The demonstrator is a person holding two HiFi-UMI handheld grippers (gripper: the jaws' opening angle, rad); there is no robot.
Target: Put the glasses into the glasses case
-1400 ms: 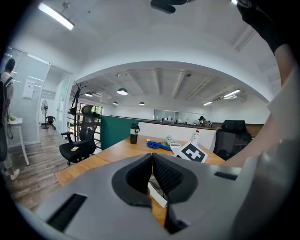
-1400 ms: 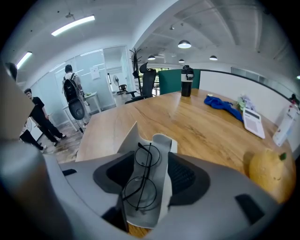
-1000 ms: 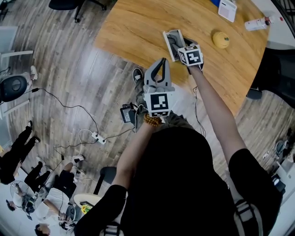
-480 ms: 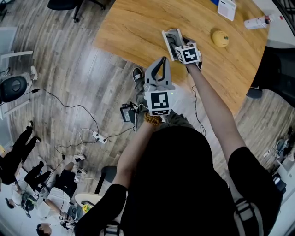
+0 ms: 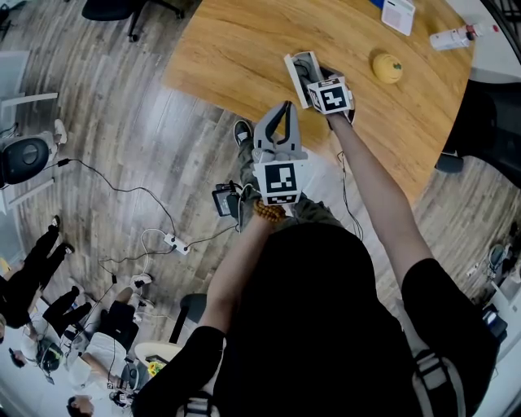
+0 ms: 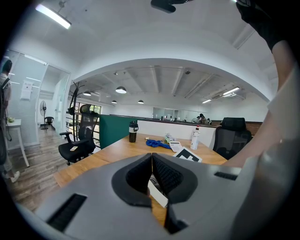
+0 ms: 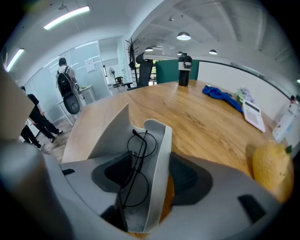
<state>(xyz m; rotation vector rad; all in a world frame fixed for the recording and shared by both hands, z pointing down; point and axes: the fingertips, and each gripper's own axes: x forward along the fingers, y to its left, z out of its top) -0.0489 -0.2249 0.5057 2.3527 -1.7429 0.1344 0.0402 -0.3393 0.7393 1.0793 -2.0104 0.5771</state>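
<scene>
The glasses [image 7: 137, 161], thin black round wire frames, lie folded inside the open grey glasses case [image 7: 159, 150], whose lid [image 7: 110, 133] stands up to the left. My right gripper [image 7: 152, 177] points down over the case. Its jaws are wide and closing, with the case's right wall and the glasses between them, and the pads press on nothing. In the head view the case [image 5: 298, 69] lies near the table's front edge, partly under the right gripper [image 5: 319, 81]. My left gripper [image 5: 286, 106] hangs shut and empty just off that edge, seen too in its own view as the left gripper [image 6: 152, 157].
On the wooden table [image 5: 236, 49] a yellow lemon [image 5: 388, 68] lies right of the case. A white booklet [image 5: 399, 15] and a small bottle [image 5: 452, 38] sit at the far edge. A black flask [image 7: 184, 69] and blue cloth [image 7: 220, 96] lie farther off. Cables cross the floor [image 5: 122, 147].
</scene>
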